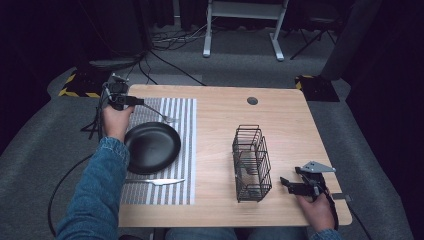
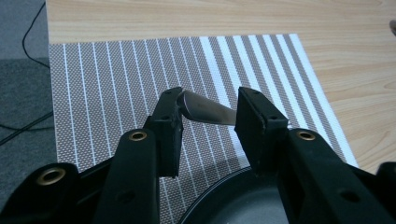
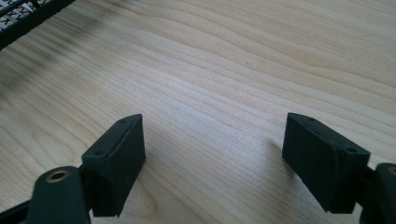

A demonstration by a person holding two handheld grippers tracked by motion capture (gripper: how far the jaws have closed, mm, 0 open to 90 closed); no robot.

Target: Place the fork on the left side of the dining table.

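My left gripper [image 1: 134, 101] hovers over the far part of the striped placemat [image 1: 185, 150], beyond the black plate [image 1: 152, 146]. Its jaws stand apart, and the handle of a metal fork [image 2: 205, 111] runs across the gap between their tips; the tines are hidden behind one jaw. In the high view the fork [image 1: 162, 115] points right, over the mat. A knife [image 1: 156, 181] lies on the mat in front of the plate. My right gripper [image 1: 286, 183] rests near the table's front right, open over bare wood [image 3: 210, 140], just right of a black wire rack [image 1: 251, 162].
The plate's rim [image 2: 219, 198] shows just under the left jaws. A round cable hole [image 1: 252, 100] sits in the tabletop at the back. Cables and a desk frame [image 1: 245, 25] stand on the floor beyond the table. The rack's corner [image 3: 18, 18] is close to the right gripper.
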